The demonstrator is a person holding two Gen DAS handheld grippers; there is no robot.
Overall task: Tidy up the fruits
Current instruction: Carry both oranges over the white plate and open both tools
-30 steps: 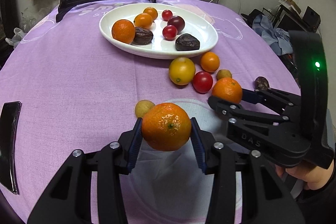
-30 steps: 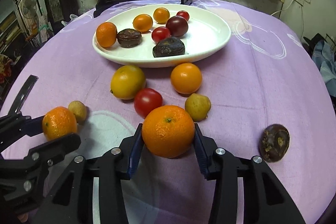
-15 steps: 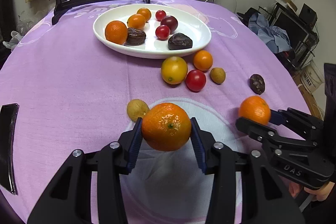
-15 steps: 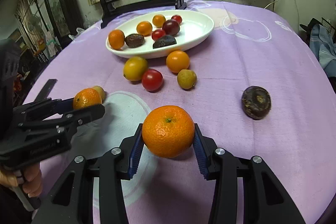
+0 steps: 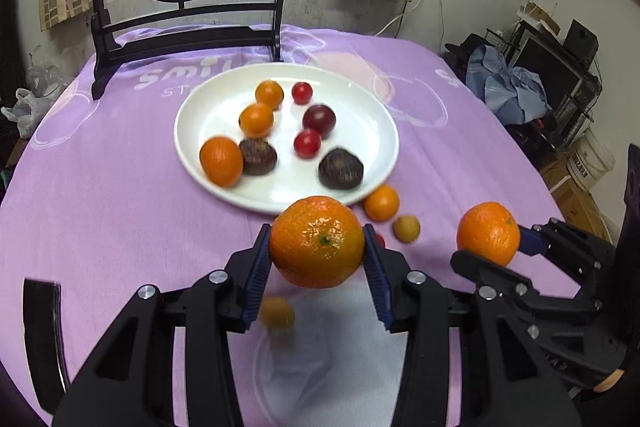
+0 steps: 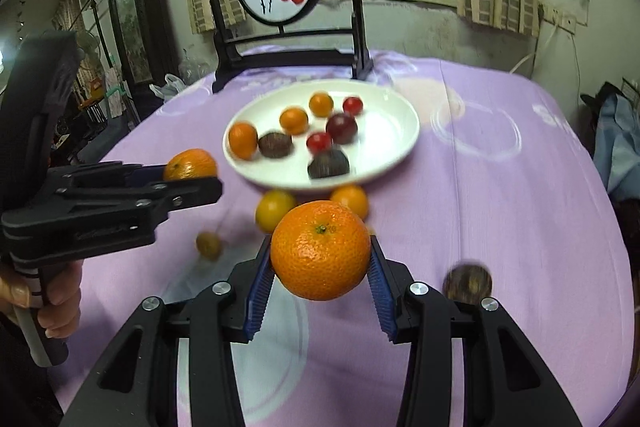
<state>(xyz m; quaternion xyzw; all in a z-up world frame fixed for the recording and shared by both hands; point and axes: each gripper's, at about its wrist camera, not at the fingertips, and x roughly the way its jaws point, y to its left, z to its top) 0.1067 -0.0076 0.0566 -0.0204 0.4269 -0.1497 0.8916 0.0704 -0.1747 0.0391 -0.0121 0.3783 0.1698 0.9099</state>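
Observation:
My left gripper [image 5: 316, 259] is shut on an orange mandarin [image 5: 317, 241], held above the purple cloth in front of the white plate [image 5: 200, 123]. My right gripper [image 6: 320, 267] is shut on a second mandarin [image 6: 320, 249], also lifted; it shows at the right of the left wrist view [image 5: 488, 233]. The plate [image 6: 396, 143] holds several fruits: oranges, red tomatoes, dark passion fruits. Loose fruits lie on the cloth before the plate: a yellow one [image 6: 274, 209], a small orange [image 5: 381, 202], a small brown one [image 5: 406, 228].
A dark passion fruit [image 6: 467, 283] lies on the cloth at the right. A small brown fruit [image 6: 208, 245] lies below the left gripper. A black framed screen with a painted disc [image 5: 188, 27] stands behind the plate. A black phone [image 5: 40, 331] lies at the left edge.
Both grippers have risen with their mandarins and tilted up toward the plate. The view is blurred from motion.

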